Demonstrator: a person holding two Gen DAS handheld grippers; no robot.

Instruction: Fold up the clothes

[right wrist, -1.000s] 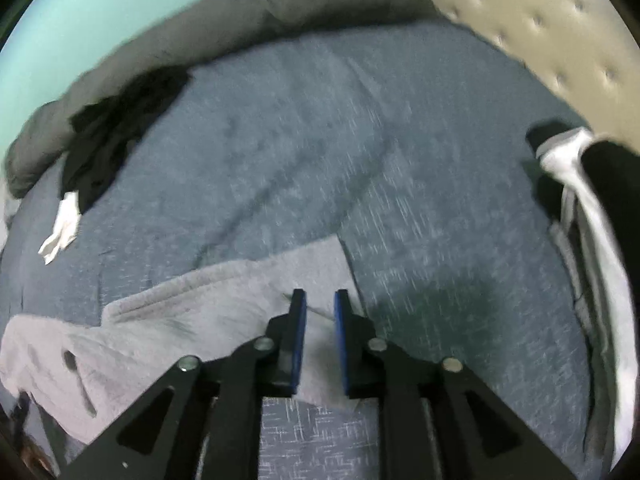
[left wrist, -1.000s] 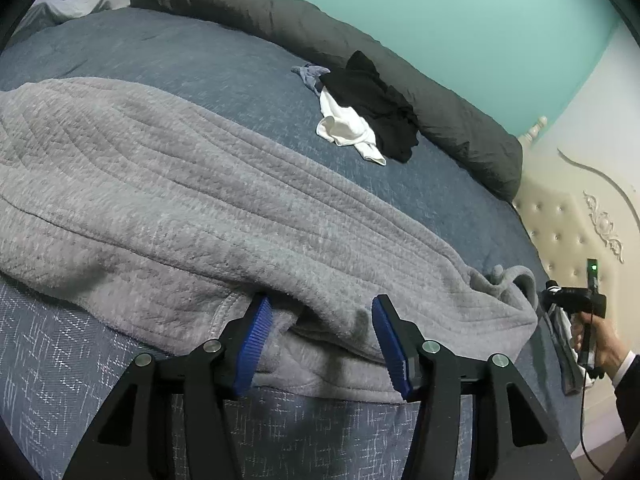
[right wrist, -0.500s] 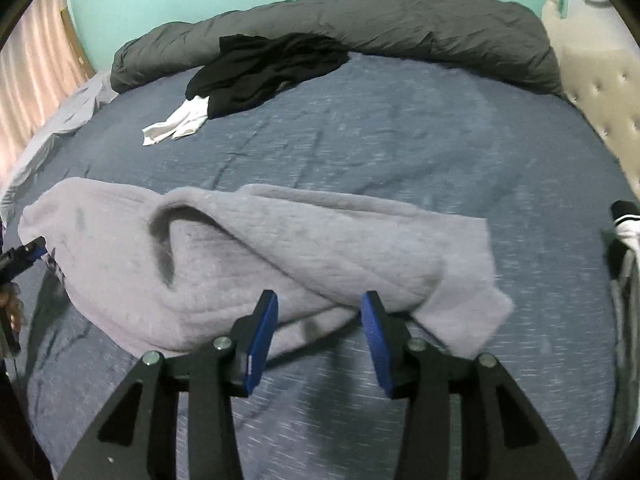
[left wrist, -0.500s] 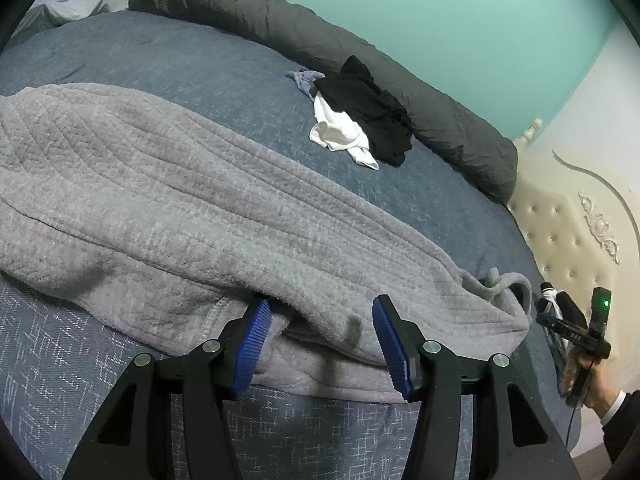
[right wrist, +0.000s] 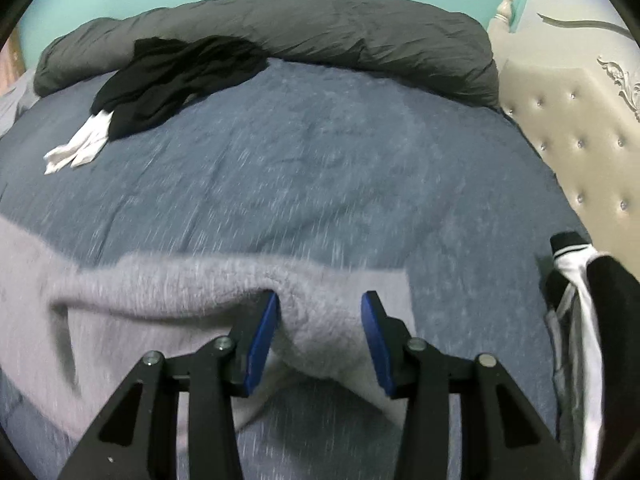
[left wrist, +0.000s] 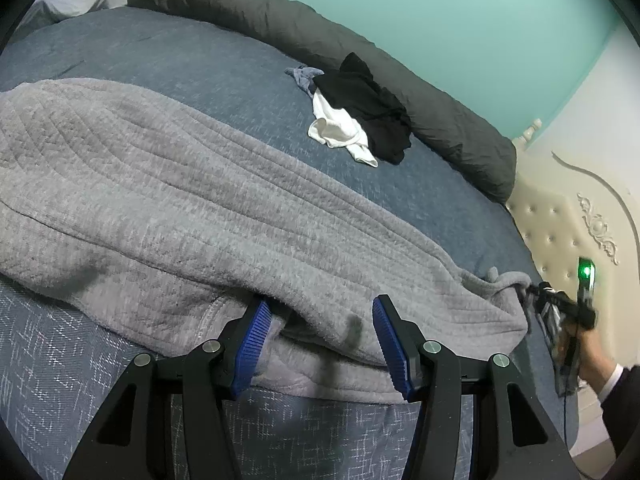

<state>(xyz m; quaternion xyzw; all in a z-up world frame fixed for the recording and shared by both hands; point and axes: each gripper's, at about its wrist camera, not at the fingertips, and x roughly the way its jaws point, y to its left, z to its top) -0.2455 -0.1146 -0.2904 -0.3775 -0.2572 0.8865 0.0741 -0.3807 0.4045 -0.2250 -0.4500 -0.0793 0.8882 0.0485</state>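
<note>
Bed cover [left wrist: 192,80]: blue, speckled, spread across the mattress.
Duvet [right wrist: 320,28]: dark grey, rolled along far edge, against wall.
Wall [left wrist: 460,12]: mint green.
Headboard [right wrist: 580,120]: cream, tufted w/ studs, right side.
Bedpost [right wrist: 505,8]: cream, behind headboard.

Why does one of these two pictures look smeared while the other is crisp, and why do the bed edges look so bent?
The right wrist view is motion-blurred: the grey garment and the blue bedspread streak, though the right gripper stays sharp. The left wrist view is crisp, showing the garment's ribbing around the left gripper. Both are fisheye views, so the headboard curves and the corners go black.
</note>
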